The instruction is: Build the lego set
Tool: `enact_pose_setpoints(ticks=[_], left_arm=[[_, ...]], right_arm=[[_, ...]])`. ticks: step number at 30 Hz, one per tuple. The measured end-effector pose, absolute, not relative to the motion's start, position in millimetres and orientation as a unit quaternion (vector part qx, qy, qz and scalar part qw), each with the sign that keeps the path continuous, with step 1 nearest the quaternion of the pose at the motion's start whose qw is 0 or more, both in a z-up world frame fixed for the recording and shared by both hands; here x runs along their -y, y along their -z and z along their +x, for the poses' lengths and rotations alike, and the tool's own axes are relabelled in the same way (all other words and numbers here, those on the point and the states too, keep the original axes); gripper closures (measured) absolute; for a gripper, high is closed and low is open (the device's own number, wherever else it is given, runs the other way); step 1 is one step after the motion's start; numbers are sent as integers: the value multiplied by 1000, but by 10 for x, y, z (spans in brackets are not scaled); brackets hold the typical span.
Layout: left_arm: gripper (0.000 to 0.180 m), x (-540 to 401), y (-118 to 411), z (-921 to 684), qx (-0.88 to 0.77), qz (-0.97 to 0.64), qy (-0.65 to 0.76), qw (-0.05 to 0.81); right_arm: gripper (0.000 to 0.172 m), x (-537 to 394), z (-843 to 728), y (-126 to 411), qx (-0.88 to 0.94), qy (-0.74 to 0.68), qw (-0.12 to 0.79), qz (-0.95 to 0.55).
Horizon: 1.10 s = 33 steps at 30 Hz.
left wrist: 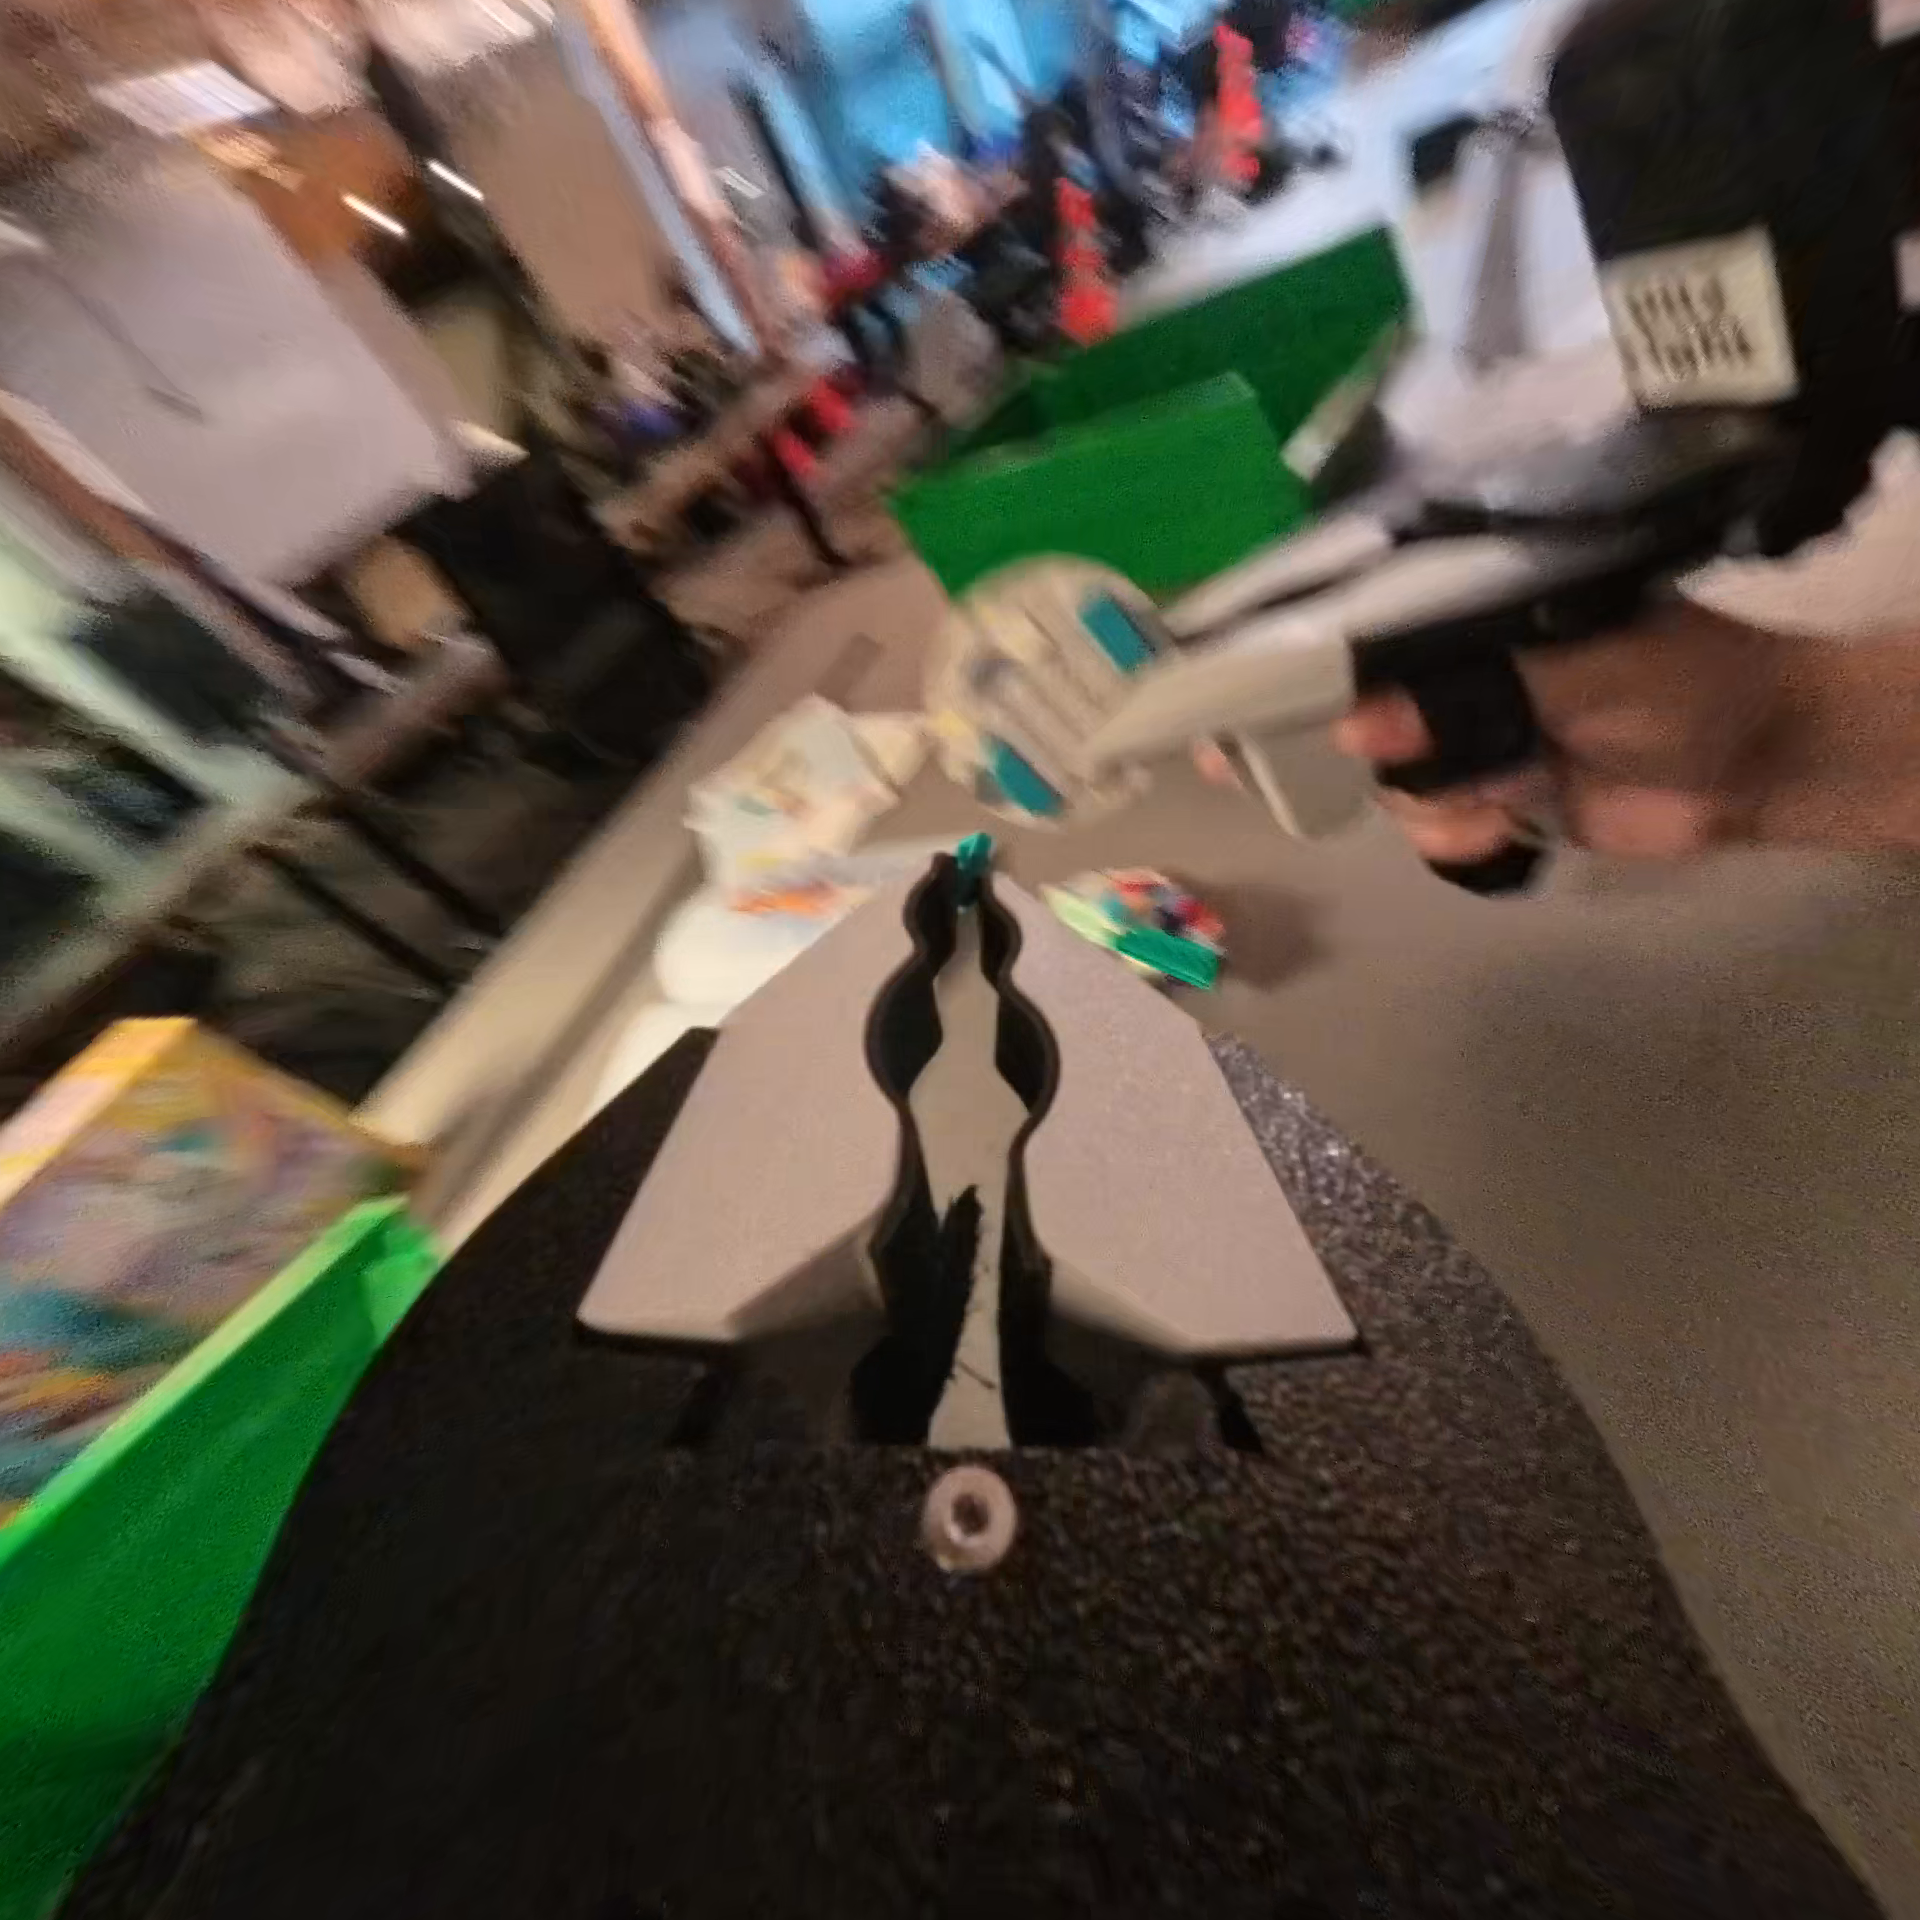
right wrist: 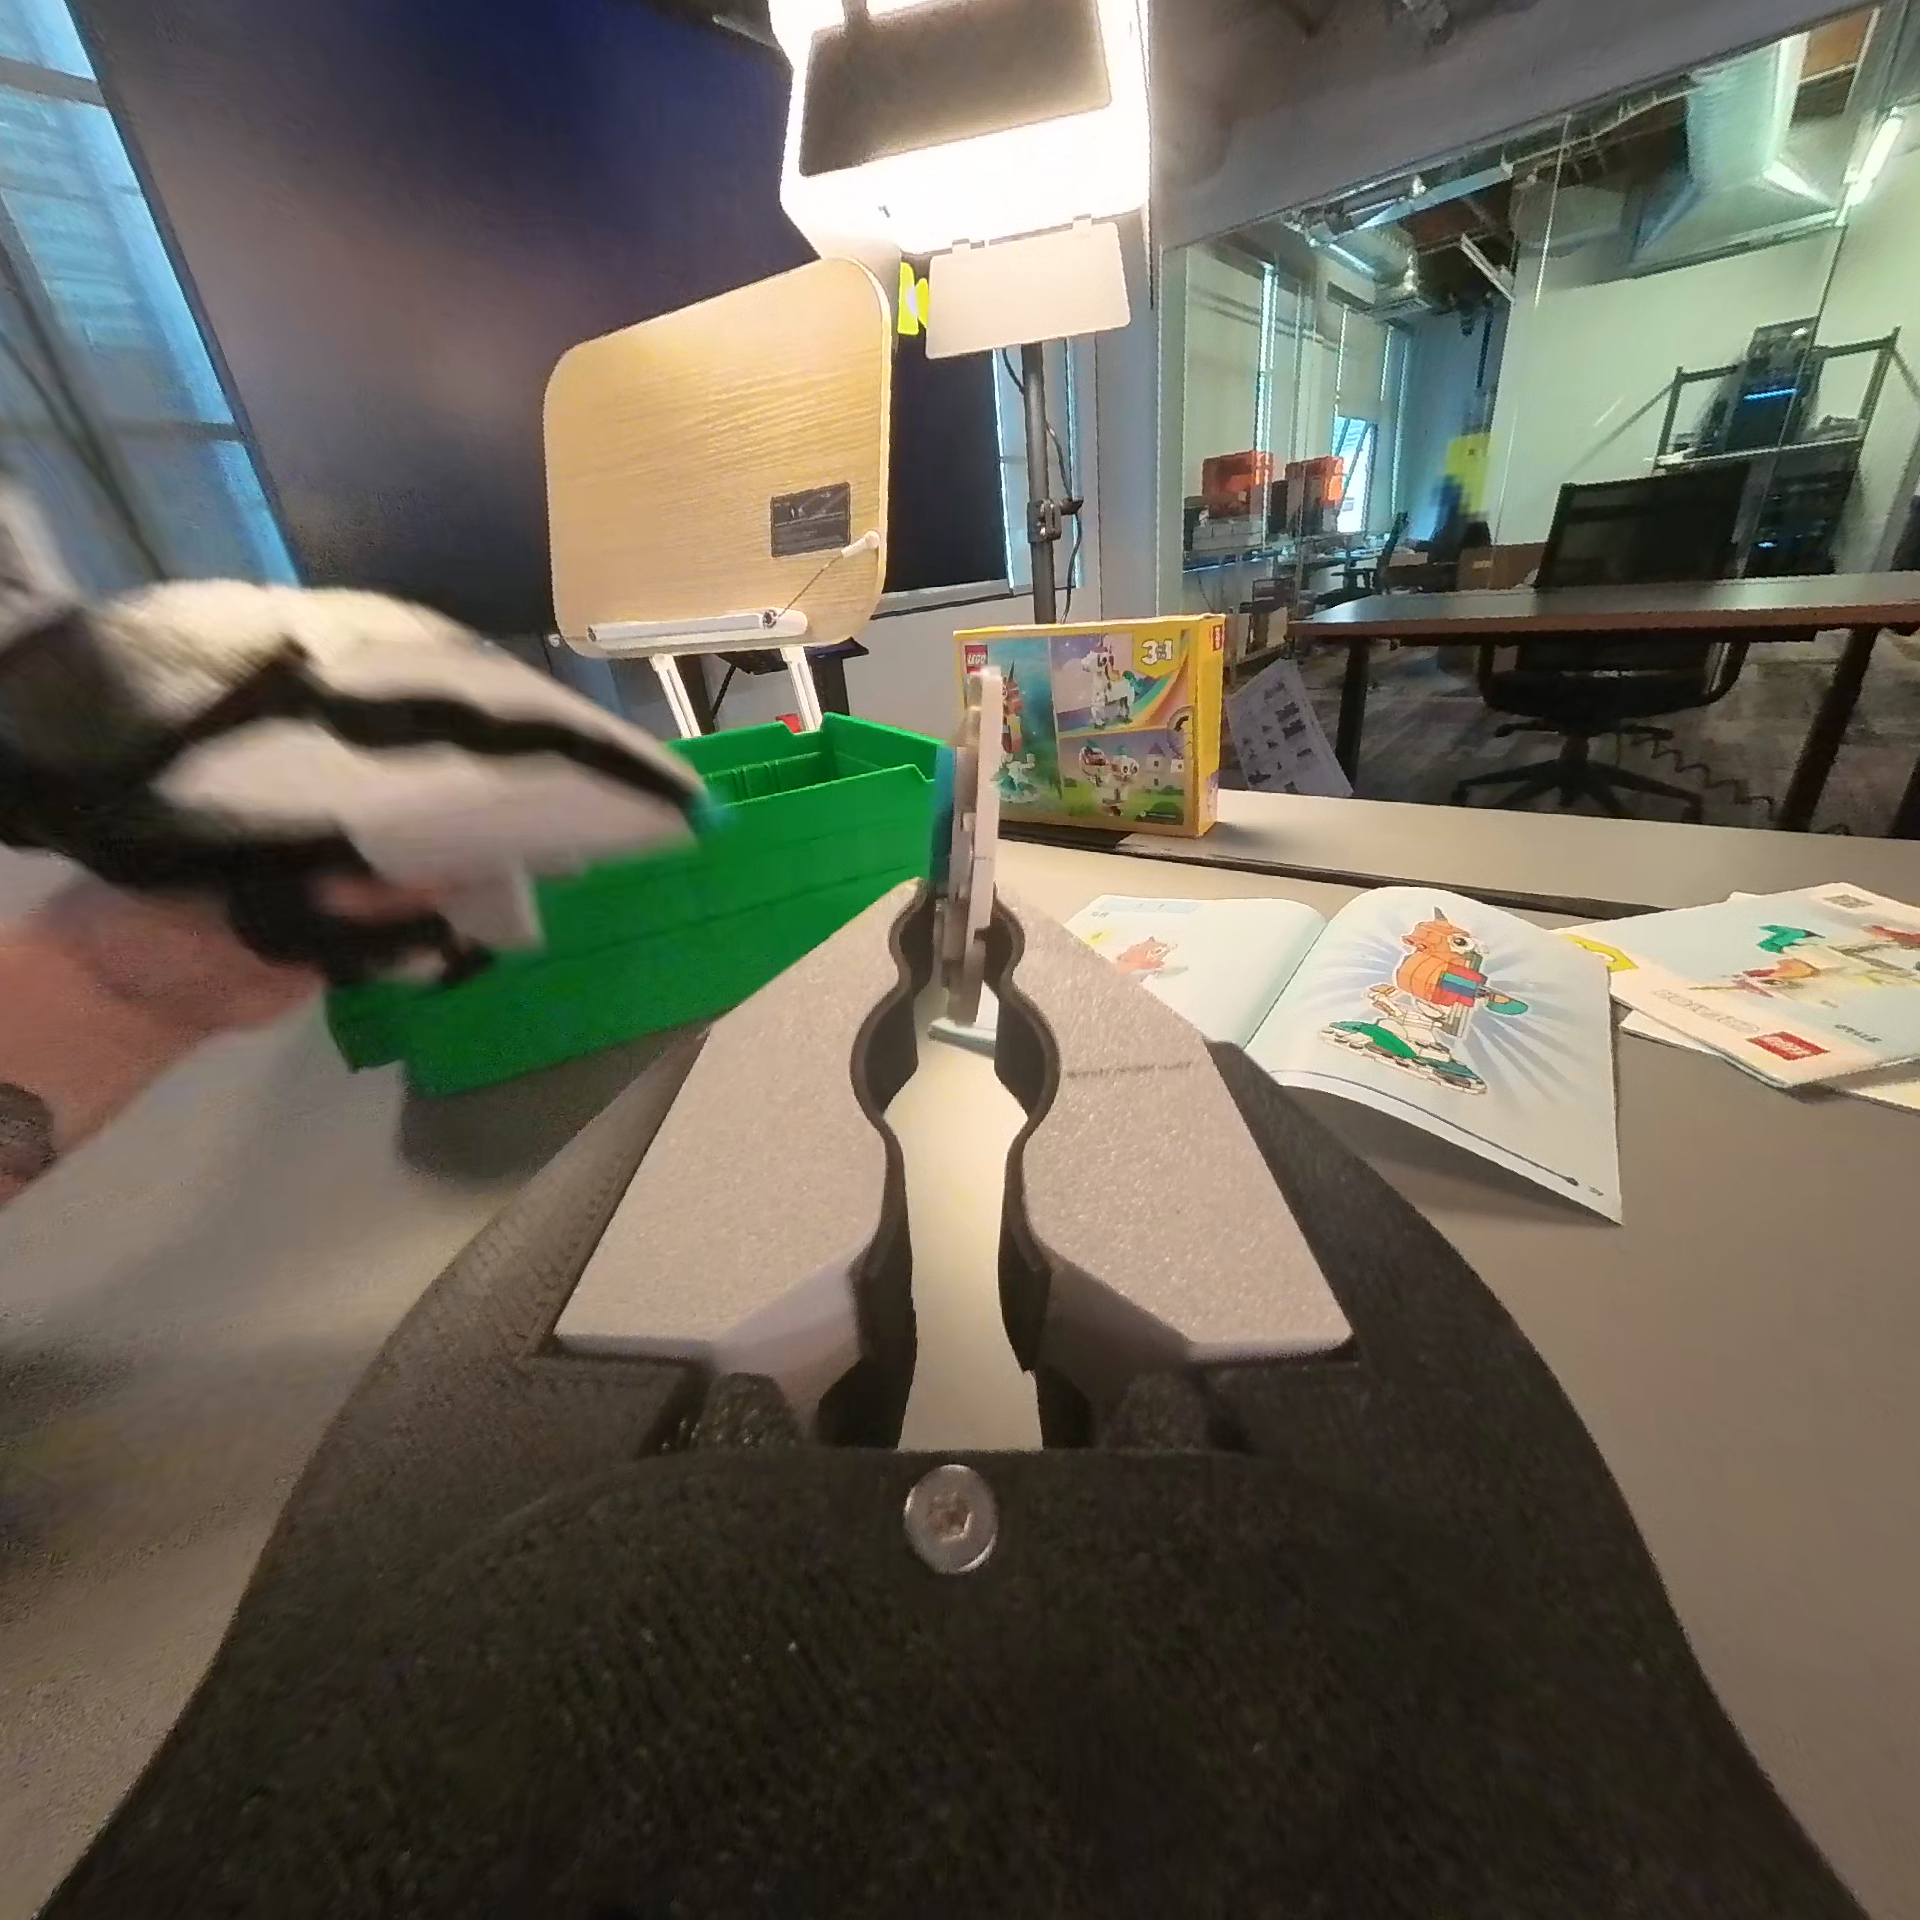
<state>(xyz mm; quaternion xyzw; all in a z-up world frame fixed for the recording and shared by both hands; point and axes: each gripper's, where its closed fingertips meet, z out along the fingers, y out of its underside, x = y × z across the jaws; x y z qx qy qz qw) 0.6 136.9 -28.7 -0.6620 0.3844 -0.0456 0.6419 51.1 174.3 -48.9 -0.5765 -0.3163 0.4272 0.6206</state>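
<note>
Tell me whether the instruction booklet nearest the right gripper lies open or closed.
Open. The booklet lies spread flat on the grey table, two facing pages showing, with a centre fold between them.

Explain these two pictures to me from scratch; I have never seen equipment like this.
No robot here: a person holds a two-finger grey gripper in each hand, each with a camera looking along its fingers. The blurred picture is from the left gripper, which pinches a small teal brick piece. The sharp one is from the right gripper, clamped on a flat grey-white brick assembly with a teal edge standing upright. On the grey table lie a green plastic bin, a yellow toy box and open instruction booklets.
</note>
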Motion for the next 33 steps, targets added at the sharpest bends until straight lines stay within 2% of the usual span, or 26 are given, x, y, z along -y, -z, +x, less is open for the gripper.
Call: enact_pose_setpoints(ticks=[2,4,6,8,10,13,18,22,25,29,31,33], left_arm=[[180,-1275,-168,-439,-303,-656,-34,690],[180,-1237,-301,-1080,-209,-694,-116,679],[180,-1201,-80,-1671,-154,-761,-180,604],[180,-1120,321,-2145,-131,-829,-237,489],[180,-1043,698,-2412,-118,-875,-251,397],[179,-1027,1078,-2500,-96,-912,-209,339],[168,-1031,1337,-2529,-77,-930,-190,305],[165,-980,1078,-2637,-48,-906,-262,330],[172,-1003,426,-2333,-72,-829,-335,442],[177,-1168,82,-850,-275,-721,-186,608],[171,-1115,97,-266,-361,-666,-125,641],[168,-1095,167,19,-422,-624,-141,643]], right_arm=[[166,-1726,495,490,319,-431,618,-575],[166,-1695,460,501,327,-434,613,-574],[166,-1655,416,521,338,-437,606,-573],[166,-1610,374,539,346,-448,594,-572],[166,-1555,337,532,343,-482,572,-568],[166,-1529,319,533,333,-521,543,-568],[166,-1547,334,543,321,-544,523,-572],[165,-1531,324,543,324,-546,521,-571],[166,-1510,309,543,338,-529,533,-567],[165,-1421,267,523,383,-478,573,-544],[165,-1359,227,541,409,-459,581,-534],[165,-1316,189,580,426,-450,577,-531]])
